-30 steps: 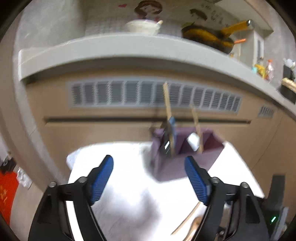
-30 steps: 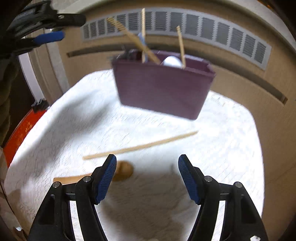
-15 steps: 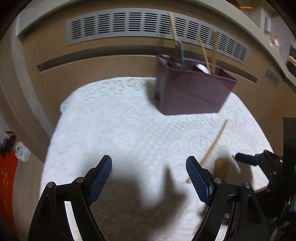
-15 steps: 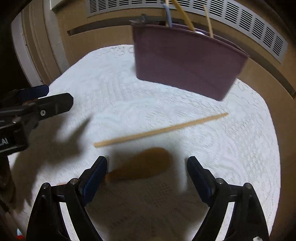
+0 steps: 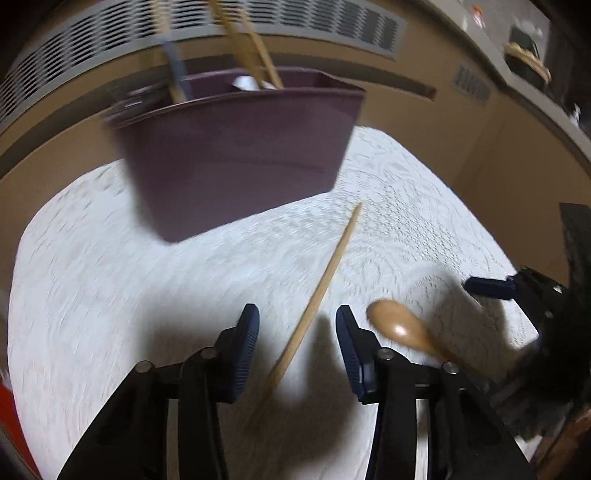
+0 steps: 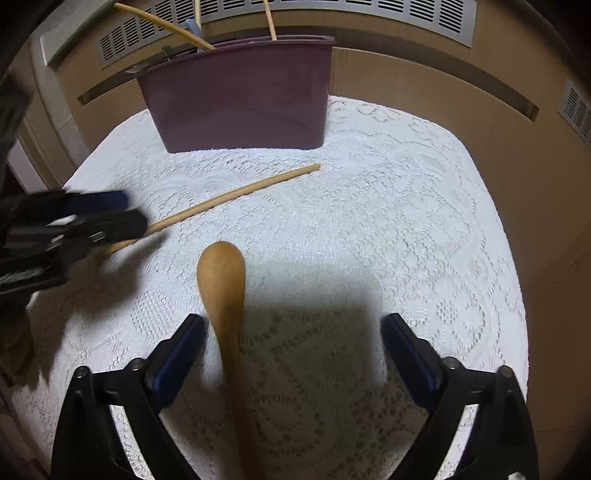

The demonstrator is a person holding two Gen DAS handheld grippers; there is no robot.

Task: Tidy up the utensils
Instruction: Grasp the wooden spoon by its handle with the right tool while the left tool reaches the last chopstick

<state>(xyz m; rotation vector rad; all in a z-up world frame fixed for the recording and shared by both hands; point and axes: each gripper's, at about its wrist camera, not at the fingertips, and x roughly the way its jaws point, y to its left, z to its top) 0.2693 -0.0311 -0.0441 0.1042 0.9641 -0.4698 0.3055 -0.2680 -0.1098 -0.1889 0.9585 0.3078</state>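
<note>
A single wooden chopstick (image 5: 332, 258) lies on the white lace cloth, its near end between the fingers of my left gripper (image 5: 295, 325). Those jaws are closing, and the pads stand clear of the stick on both sides. A wooden spoon (image 6: 221, 280) lies bowl-forward beside it. Its handle runs back between the fingers of my right gripper (image 6: 293, 321), close to the left finger; these jaws are opening wide and touch nothing. The purple utensil holder (image 6: 240, 96) stands at the back of the cloth with several chopsticks and a spoon in it.
The lace-covered table (image 6: 406, 221) ends at a tan cabinet front with grey vent slats (image 6: 406, 14) just behind the holder. My left gripper (image 6: 92, 218) shows at the left of the right wrist view, and my right gripper (image 5: 487, 288) at the right of the left wrist view.
Both grippers came down toward the cloth. The left one swung right over the loose chopstick and narrowed its jaws. The right one widened its jaws around the spoon handle.
</note>
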